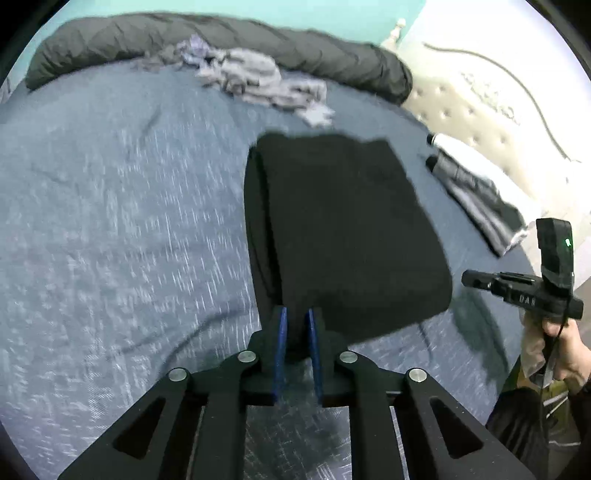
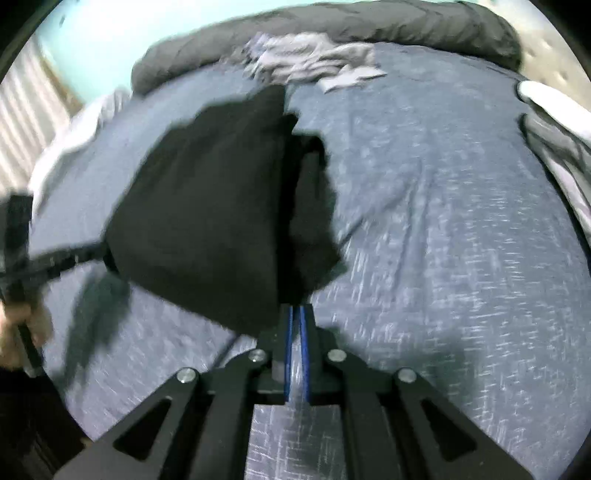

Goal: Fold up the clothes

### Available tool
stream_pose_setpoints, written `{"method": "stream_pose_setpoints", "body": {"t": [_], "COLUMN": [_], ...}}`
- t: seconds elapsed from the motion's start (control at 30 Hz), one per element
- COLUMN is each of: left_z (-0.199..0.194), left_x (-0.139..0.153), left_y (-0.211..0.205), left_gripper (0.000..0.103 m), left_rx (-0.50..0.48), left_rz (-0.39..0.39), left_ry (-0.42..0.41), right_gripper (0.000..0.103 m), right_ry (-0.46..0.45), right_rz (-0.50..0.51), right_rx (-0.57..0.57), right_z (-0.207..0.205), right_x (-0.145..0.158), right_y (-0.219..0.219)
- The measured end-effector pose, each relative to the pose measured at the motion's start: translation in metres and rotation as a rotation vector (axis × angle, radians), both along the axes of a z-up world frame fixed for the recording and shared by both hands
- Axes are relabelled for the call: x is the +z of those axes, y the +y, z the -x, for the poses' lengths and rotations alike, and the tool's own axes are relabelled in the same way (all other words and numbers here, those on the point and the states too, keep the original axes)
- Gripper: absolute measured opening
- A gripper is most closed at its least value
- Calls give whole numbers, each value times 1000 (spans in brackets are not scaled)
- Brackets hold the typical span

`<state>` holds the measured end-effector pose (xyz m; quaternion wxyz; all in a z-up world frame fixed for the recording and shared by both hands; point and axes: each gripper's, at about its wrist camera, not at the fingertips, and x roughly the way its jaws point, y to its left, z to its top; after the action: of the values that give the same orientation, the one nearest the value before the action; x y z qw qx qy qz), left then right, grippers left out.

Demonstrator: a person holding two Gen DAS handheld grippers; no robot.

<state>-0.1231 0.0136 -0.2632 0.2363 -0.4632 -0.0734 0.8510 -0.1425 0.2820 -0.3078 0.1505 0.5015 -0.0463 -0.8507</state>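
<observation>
Black garment (image 1: 343, 229) is pinched at its near edge by both: left hand-held gripper (image 1: 295, 332) clamped on one corner, right hand-held gripper (image 2: 296, 325) nearly closed on the other, so it hangs lifted over the blue-grey bed (image 1: 110, 221). Crumpled grey clothes (image 1: 255, 79) sit around 12 o'clock, dark duvet (image 1: 221, 35) behind.

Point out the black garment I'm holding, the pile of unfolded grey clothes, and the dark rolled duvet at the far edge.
Black garment (image 1: 347, 229): left wrist view, middle of its folded front panel.
Grey clothes pile (image 1: 255, 79): left wrist view, centre of the heap.
Dark rolled duvet (image 2: 406, 22): right wrist view, top of the roll.
</observation>
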Motion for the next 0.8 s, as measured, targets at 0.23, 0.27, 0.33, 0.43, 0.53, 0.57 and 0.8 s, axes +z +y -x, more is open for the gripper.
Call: {"method": "stream_pose_setpoints", "body": {"t": [0.23,0.27,0.33,0.43,0.53,0.57,0.8], "left_z": [33,40,53,76,98,105,133], "left_x": [9,9,9,5,-3,-6,-20], "left_y": [13,14,17,13,6,3,5], "left_gripper": [38,38,38,38,38,38,38], "left_rx": [4,3,4,27,51,57,37], "left_rz": [-4,1,12,-14,-55,-71,-203], "left_ry": [52,56,63,41,3,-12,-76], "right_gripper": [43,43,43,43,43,43,34], "right_ry": [77,75,72,64,45,39,26], "right_rz": [107,98,80,78,114,130,204], "right_rx": [-65,-60,-50,-47,-74,-79,-41], "right_z": [49,58,77,100,118,123,146], "right_x": [39,38,38,36,29,26,11], "right_y": [-8,-13,-25,-38,-41,-41,-43]}}
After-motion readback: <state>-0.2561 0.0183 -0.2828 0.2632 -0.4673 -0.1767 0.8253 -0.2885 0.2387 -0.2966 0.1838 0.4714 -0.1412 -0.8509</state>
